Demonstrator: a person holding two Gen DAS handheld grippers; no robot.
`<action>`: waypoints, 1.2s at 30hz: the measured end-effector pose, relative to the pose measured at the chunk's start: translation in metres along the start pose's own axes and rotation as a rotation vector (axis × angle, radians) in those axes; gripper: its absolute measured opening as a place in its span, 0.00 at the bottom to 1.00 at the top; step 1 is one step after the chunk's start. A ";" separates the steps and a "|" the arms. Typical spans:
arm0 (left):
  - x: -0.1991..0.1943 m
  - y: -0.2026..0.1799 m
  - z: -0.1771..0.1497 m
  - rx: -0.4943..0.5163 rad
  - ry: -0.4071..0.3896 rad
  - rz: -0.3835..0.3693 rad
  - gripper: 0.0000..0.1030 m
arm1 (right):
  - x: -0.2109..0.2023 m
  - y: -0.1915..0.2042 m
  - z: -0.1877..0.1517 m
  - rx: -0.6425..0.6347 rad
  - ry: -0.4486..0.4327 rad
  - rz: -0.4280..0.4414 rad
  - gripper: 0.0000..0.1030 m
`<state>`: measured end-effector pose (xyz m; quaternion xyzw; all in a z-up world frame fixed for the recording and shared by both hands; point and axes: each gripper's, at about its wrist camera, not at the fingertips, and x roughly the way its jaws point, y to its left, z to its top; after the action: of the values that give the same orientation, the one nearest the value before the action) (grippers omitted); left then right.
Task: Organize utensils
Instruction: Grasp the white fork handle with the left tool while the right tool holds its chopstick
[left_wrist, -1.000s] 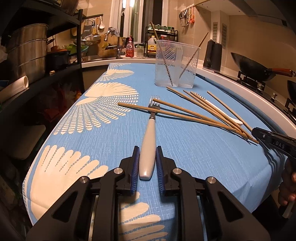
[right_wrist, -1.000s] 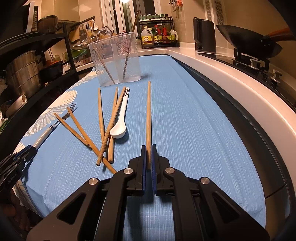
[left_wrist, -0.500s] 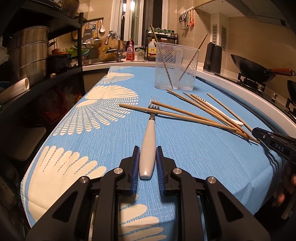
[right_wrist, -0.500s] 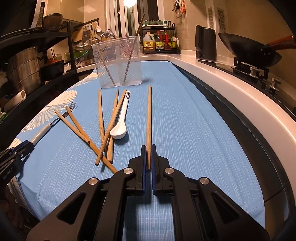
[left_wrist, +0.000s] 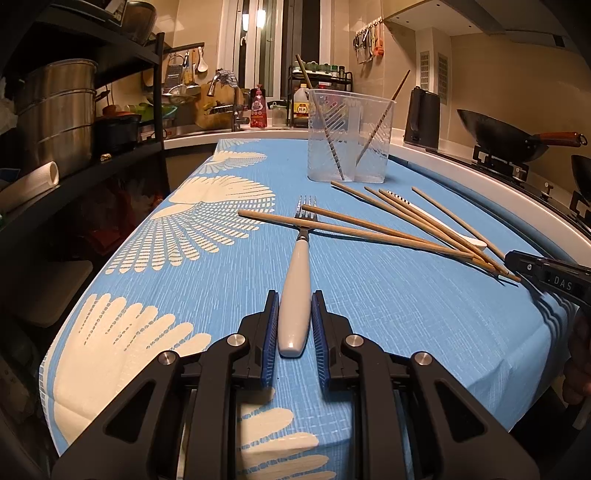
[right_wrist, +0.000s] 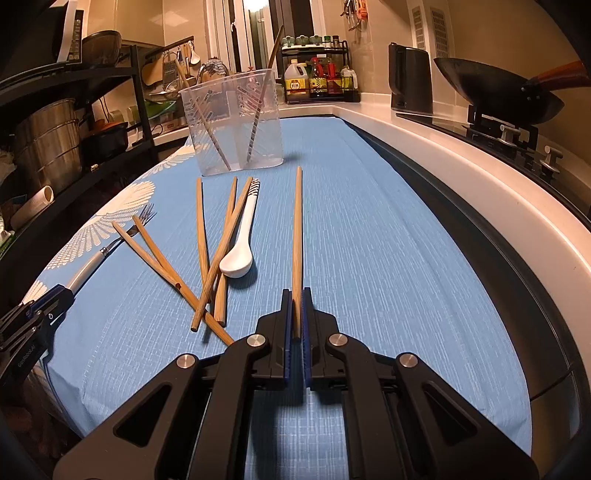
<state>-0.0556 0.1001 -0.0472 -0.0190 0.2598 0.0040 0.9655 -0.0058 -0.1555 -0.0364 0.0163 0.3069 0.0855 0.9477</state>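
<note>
Utensils: loose on the blue tabletop (left_wrist: 369, 295), near its front edge.
Left tool (left_wrist: 294, 325): clenched on the fork (left_wrist: 295, 295) by the handle end, so the tines lead.
Right tool (right_wrist: 295, 314): clenched on one chopstick (right_wrist: 296, 240) by its near end.
Target, likely: clear cup (right_wrist: 232, 122) toward the far edge, two sticks already inside.
Obstruction: two crossed chopsticks (left_wrist: 351, 230) lie over the fork's tines.
Nearby: white spoon (right_wrist: 240, 247) among the pile.

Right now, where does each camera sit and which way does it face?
Left wrist: on the left gripper, looking along the table at the fork it grips; the right gripper shows at right.
Right wrist: on the right gripper, looking at its chopstick; left gripper at left.
Shared: the cup, the spoon.
</note>
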 end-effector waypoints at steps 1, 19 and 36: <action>0.000 -0.001 0.000 0.000 0.000 0.002 0.18 | 0.000 0.000 0.000 0.007 0.002 0.005 0.06; 0.003 0.000 0.006 0.008 0.002 0.001 0.18 | 0.003 0.002 0.003 -0.001 0.000 -0.011 0.05; -0.032 0.005 0.085 0.095 -0.125 0.008 0.17 | -0.057 0.011 0.060 -0.117 -0.155 -0.035 0.05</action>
<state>-0.0404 0.1089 0.0419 0.0283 0.1991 -0.0034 0.9796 -0.0176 -0.1528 0.0458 -0.0378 0.2273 0.0851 0.9694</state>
